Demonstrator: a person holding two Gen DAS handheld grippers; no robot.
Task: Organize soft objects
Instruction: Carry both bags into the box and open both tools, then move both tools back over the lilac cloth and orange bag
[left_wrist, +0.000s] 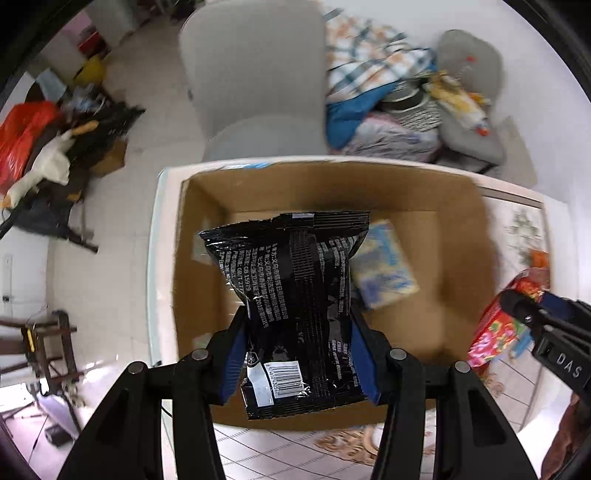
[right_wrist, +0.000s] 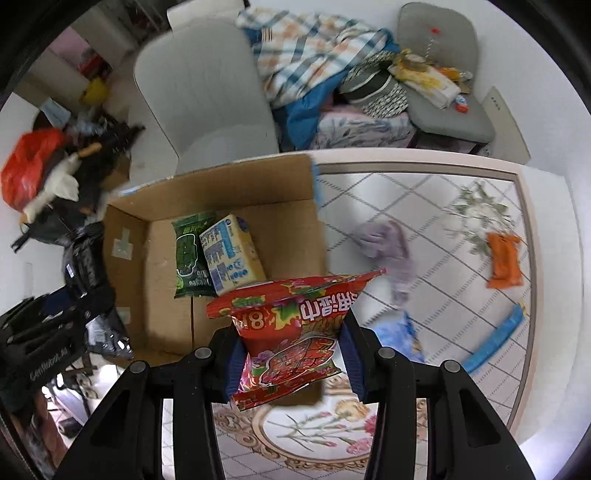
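My left gripper (left_wrist: 297, 347) is matte black plastic w/ two wide angular arms, each w/ a triangular cut-out near the bottom. Four round grey screws sit on the linkage joints, two per side. The inner finger pads (left_wrist: 233, 363) are blue and ribbed. My right gripper (right_wrist: 291, 350) has the same build: black arms, grey pivot screws, blue pads (right_wrist: 352, 363). Seen from the left cam, its black body carries white letters "DAS" and a small screw.
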